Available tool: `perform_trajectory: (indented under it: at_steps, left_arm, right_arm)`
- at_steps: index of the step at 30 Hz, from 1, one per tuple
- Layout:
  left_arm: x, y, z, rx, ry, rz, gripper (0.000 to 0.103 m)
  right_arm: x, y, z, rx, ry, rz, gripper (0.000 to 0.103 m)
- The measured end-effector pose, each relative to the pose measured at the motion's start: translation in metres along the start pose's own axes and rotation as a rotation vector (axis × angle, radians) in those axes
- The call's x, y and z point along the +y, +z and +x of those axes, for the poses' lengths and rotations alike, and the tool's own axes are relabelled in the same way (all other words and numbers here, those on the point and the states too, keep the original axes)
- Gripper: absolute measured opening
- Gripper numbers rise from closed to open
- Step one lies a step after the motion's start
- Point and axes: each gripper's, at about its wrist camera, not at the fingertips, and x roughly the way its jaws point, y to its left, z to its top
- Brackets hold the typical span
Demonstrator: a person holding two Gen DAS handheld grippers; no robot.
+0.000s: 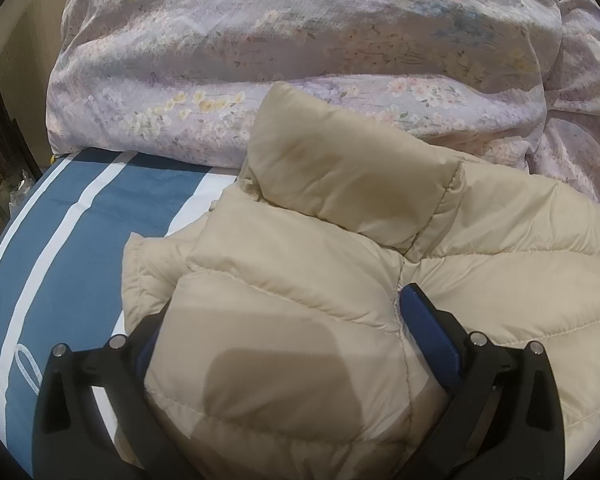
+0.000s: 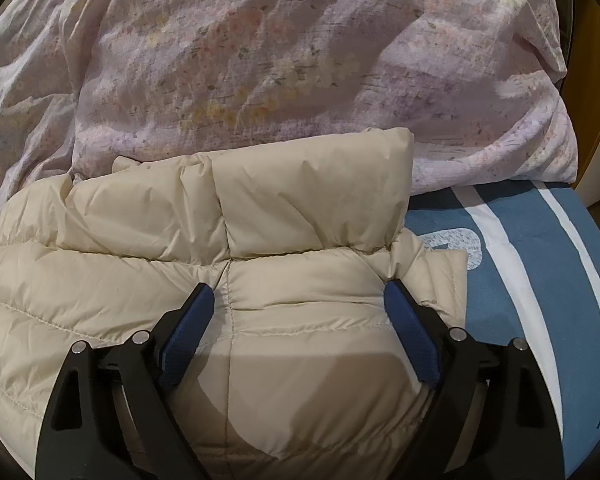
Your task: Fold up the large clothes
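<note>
Big picture first: a bed point(image 1: 80, 216) in a blue-and-white striped sheet, with a rumpled lilac floral duvet point(image 1: 300, 40) heaped along its far side. Lying on the bed in front of that heap, touching it, is the cream puffer jacket point(image 1: 300, 264), collar point(image 2: 300, 192) standing up toward the duvet. It looks light, soft and springy, with a slick shell, so I'd expect it to puff back and slide unless pinched along a quilted seam or at the shoulder edges. Now the left hand-held gripper point(image 1: 276, 320): jaws spread wide, straddling a fat bulge of jacket near its left edge, not clamped down. The right hand-held gripper point(image 2: 300, 304) is likewise wide open, pads pressed into the padding just below the collar, gripping nothing firmly.
</note>
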Motion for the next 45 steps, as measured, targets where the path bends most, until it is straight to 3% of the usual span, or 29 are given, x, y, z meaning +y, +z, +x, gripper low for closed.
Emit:
perform_trajectory:
  at_steps: [9, 12, 14, 16, 23, 26, 27, 32, 36, 40, 45]
  left_arm:
    - [0.009, -0.002, -0.008, 0.029, -0.006, -0.012, 0.099]
    - [0.028, -0.015, -0.048, -0.005, -0.070, -0.031, 0.095]
    - [0.042, -0.024, -0.072, -0.040, -0.050, -0.028, 0.095]
    - [0.062, -0.038, -0.093, -0.049, -0.038, -0.038, 0.095]
    - [0.099, -0.076, -0.105, 0.061, -0.118, -0.144, 0.095]
    - [0.103, -0.090, -0.096, 0.114, -0.160, -0.188, 0.093]
    - [0.103, -0.095, -0.095, 0.124, -0.177, -0.204, 0.087]
    - [0.100, -0.103, -0.094, 0.131, -0.228, -0.260, 0.073]
    - [0.100, -0.106, -0.094, 0.152, -0.323, -0.340, 0.043]
    - [0.101, -0.108, -0.100, 0.145, -0.356, -0.387, 0.020]
    - [0.112, -0.106, -0.120, 0.109, -0.368, -0.395, 0.012]
  right_arm:
    - [0.004, 0.002, -0.004, 0.018, -0.017, -0.007, 0.090]
    - [-0.006, -0.011, -0.047, -0.010, 0.027, 0.017, 0.090]
    - [-0.024, -0.026, -0.080, -0.048, 0.045, 0.067, 0.094]
    - [-0.046, -0.041, -0.094, -0.031, 0.063, 0.141, 0.094]
    - [-0.096, -0.087, -0.088, 0.106, 0.235, 0.391, 0.093]
    - [-0.091, -0.093, -0.087, 0.125, 0.257, 0.388, 0.082]
    - [-0.086, -0.094, -0.088, 0.120, 0.252, 0.374, 0.073]
    - [-0.082, -0.098, -0.091, 0.129, 0.267, 0.371, 0.056]
    - [-0.091, -0.106, -0.093, 0.132, 0.329, 0.410, 0.037]
    - [-0.094, -0.111, -0.102, 0.109, 0.393, 0.444, 0.023]
    - [-0.089, -0.113, -0.130, 0.067, 0.468, 0.436, 0.017]
